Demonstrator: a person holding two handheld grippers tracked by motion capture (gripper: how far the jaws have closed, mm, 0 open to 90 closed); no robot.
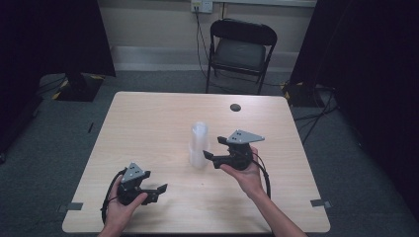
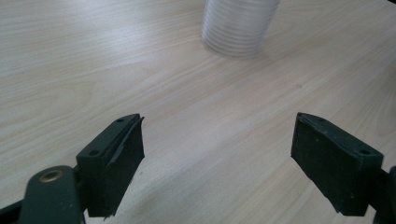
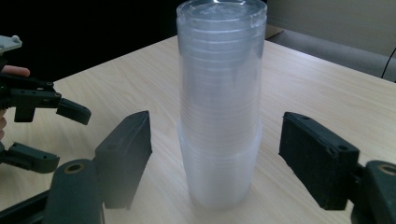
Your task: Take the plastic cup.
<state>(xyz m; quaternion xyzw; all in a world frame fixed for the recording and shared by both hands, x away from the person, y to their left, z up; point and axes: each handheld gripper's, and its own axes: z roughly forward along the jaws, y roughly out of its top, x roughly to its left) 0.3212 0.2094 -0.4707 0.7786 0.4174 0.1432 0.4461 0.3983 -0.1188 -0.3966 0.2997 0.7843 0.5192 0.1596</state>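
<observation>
Right gripper (image 3: 215,158): I see its 2 jaws standing apart on either side of the stack of clear plastic cups (image 3: 219,102), gaps visible on both sides, pads not pressing. So it brackets the stack low down, no grip. In the high view the right gripper (image 1: 211,150) sits just right of centre with its jaws pointing left at the stack of cups (image 1: 199,144), which stands upright mid-table.

Left gripper (image 2: 217,161): jaws wide, nothing between them, bare table (image 2: 140,70) under them. The stack's base shows at the top centre of that view, well apart from the jaws. From above, the left gripper (image 1: 159,191) is in the lower left of the frame, near the table's front edge.

Beyond the table: a dark folding chair (image 1: 240,49) at top centre.
</observation>
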